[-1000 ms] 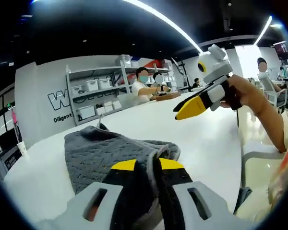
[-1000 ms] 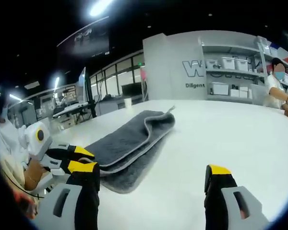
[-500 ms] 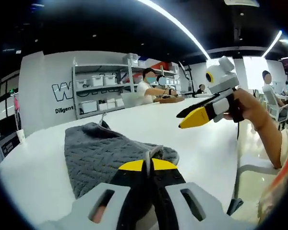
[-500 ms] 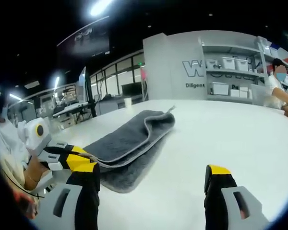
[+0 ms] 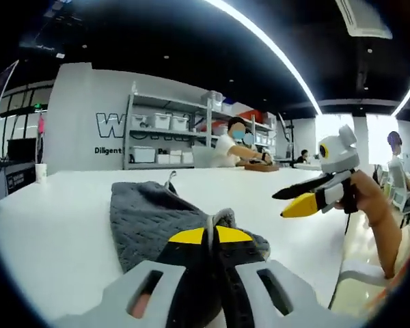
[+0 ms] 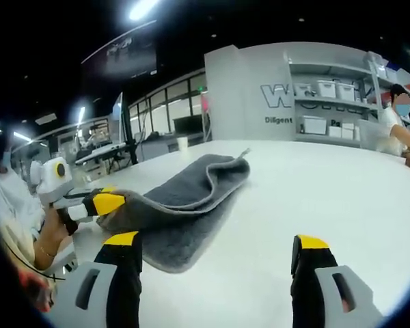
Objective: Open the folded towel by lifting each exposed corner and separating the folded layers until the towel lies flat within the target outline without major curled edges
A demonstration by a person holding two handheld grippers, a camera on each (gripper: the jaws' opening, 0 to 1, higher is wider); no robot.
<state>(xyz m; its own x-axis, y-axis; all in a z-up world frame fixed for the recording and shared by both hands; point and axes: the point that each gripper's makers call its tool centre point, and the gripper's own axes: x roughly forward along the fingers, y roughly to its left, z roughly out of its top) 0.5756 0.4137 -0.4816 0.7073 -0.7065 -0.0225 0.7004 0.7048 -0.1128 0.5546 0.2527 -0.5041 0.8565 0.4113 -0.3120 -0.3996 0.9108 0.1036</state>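
A grey folded towel (image 5: pixel 154 217) lies on the white table (image 5: pixel 48 225). My left gripper (image 5: pixel 210 237) is shut on the towel's near corner, and the edge sticks up between its yellow-tipped jaws. In the right gripper view the same left gripper (image 6: pixel 104 203) holds that corner of the towel (image 6: pixel 184 198) lifted off the table, so the top layer arches up. My right gripper (image 6: pixel 215 249) is open, jaws wide apart over bare table beside the towel. It also hangs in the air at the right of the left gripper view as the right gripper (image 5: pixel 307 198), held by a hand.
White shelves with boxes (image 5: pixel 157 137) stand against the far wall, and people sit at a desk (image 5: pixel 249 154) behind the table. A paper cup (image 5: pixel 39 172) stands at the table's far left. Bare table (image 6: pixel 328 198) stretches right of the towel.
My left gripper has shut on the towel's corner and raised it, peeling the top layer up. The right gripper stays open and has barely moved.
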